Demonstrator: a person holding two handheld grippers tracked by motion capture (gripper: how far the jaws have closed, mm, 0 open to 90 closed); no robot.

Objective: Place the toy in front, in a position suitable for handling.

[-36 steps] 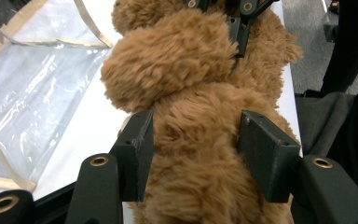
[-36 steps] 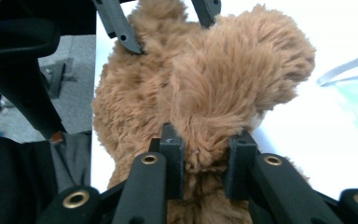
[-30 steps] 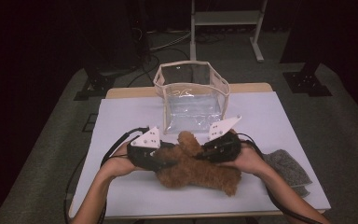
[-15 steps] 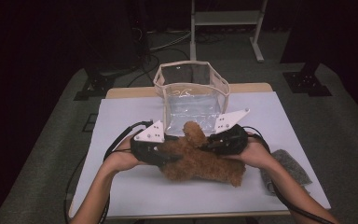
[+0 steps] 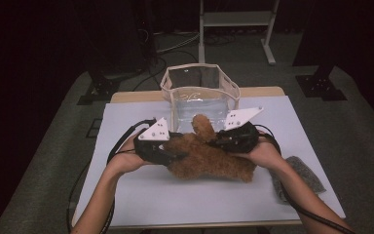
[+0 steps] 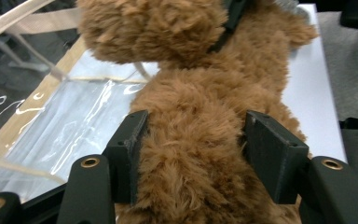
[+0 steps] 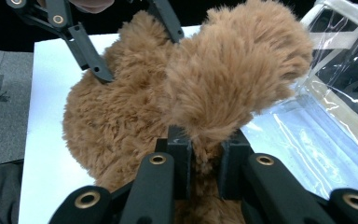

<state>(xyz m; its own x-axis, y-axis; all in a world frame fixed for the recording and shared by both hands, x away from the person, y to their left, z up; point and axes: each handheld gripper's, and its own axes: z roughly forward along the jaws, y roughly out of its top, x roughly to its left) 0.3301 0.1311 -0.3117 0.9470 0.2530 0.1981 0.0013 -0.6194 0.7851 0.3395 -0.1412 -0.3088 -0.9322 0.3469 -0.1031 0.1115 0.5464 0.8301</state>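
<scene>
While the right gripper (image 7: pixel 204 154) pinches a narrow tuft of the bear (image 5: pixel 209 158) between nearly closed jaws, the left gripper (image 6: pixel 196 158) has just been opening its jaws, though the bear's thick body still sits between them with the fur bulging against both pads. Compared with a second ago, the bear has come up a little off the tabletop (image 5: pixel 141 195), and one plush limb now stands higher against the front wall of the clear bag (image 5: pixel 199 92) behind it. In the high view the left gripper (image 5: pixel 163 148) and the right gripper (image 5: pixel 226 141) flank the toy from either side, just in front of the bag's open mouth.

The loosening on the left looks like a regrip rather than a release, since the pads are still pressed into the fur. My reading is that the lift toward the bag has begun, with the right side carrying the more secure but smaller hold. If the left jaws widen much further, the bear's weight could hang from that one tuft and swing or slip. A grey cloth (image 5: pixel 297 175) lies on the tabletop's right edge, well clear of the work.
</scene>
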